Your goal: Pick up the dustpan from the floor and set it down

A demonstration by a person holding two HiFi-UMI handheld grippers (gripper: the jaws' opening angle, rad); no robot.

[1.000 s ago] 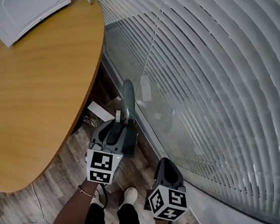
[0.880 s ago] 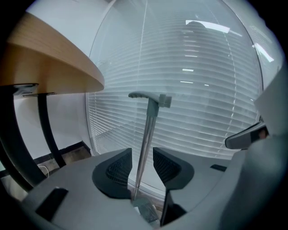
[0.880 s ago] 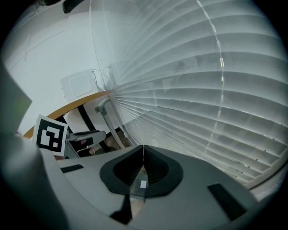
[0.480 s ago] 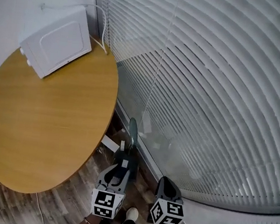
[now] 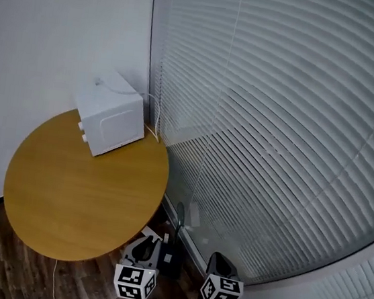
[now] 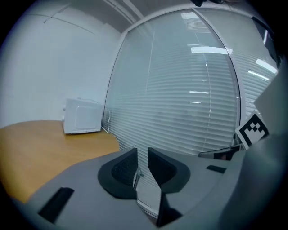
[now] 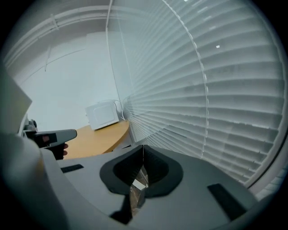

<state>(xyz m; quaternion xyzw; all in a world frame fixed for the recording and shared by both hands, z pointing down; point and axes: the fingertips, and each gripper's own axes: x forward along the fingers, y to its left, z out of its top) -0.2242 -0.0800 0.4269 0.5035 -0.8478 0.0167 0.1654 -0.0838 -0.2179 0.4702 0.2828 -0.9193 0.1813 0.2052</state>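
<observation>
**A:** Dustpan position?
**B:** Dustpan (image 5: pixel 170 262) sits low at the window base, under the blinds (image 5: pixel 278 123), just off the edge of the round table (image 5: pixel 66 198). Its handle (image 5: pixel 180 214) points up along the glass. In the head view it's between the two grippers.
**A:** Left gripper (image 6: pixel 141 164)?
**B:** Jaws closing with a narrow gap. Only blinds show through it, nothing gripped.
**A:** Right gripper (image 7: pixel 143 155)?
**B:** Jaw tips together, empty.
**A:** Table?
**B:** White box appliance (image 5: pixel 112 123) on the far side, near the wall corner.

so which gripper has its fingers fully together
The right gripper: its fingers meet with no gap. The left gripper shows a clear gap with nothing in it, its fingers closing.
</observation>
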